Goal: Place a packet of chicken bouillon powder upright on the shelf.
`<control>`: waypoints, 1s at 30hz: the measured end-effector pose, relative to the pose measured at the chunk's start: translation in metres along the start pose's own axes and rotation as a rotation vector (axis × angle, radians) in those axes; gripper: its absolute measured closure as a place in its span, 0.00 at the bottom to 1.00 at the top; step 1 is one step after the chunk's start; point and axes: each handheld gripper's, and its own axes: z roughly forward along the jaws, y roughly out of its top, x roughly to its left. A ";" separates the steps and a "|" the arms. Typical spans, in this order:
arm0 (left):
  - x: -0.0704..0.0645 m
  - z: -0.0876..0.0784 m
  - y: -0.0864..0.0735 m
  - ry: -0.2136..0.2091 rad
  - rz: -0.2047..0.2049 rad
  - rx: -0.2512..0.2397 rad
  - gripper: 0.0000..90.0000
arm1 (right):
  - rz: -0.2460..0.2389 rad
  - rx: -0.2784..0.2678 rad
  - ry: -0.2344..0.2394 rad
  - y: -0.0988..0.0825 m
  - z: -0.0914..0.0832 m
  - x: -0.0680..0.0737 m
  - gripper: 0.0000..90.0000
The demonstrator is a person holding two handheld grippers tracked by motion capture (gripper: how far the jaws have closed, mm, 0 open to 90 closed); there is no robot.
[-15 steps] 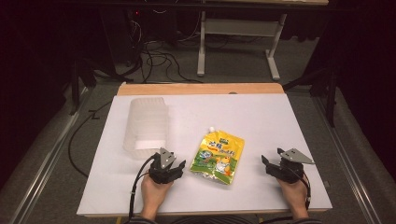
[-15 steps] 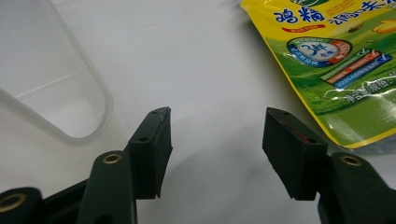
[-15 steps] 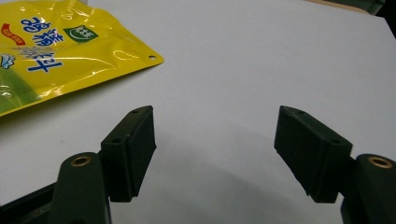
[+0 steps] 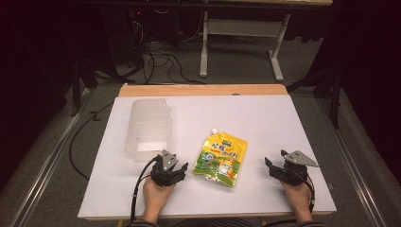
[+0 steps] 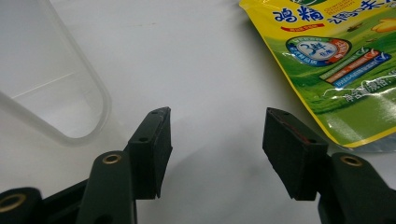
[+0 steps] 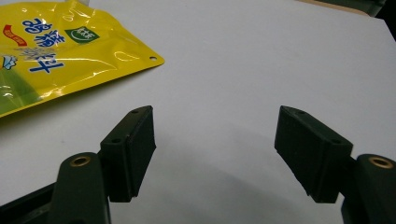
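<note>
A yellow and green spouted pouch (image 4: 221,158) lies flat on the white table top, between the two hands. My left gripper (image 4: 178,169) rests on the table just left of the pouch's near corner. Its jaws stand open with only bare table between them (image 5: 217,116), and the pouch (image 5: 336,56) lies off to the right of them. My right gripper (image 4: 272,165) rests on the table to the right of the pouch, apart from it. Its jaws are also open and hold nothing (image 6: 215,112), with the pouch (image 6: 60,51) at the upper left.
A clear plastic container (image 4: 147,127) lies on the table behind my left gripper, and its rounded rim (image 5: 56,93) is close to the left jaw. The white sheet (image 4: 265,118) covers a wooden table. Cables and a desk frame lie on the floor beyond.
</note>
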 end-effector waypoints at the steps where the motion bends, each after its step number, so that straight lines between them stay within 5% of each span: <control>1: 0.000 0.000 0.000 -0.003 0.000 -0.001 0.48 | -0.005 0.003 -0.002 0.000 0.000 0.000 0.33; 30: -0.003 -0.003 0.001 -0.004 0.033 -0.040 0.47 | -0.014 0.022 -0.004 0.001 0.002 0.002 0.33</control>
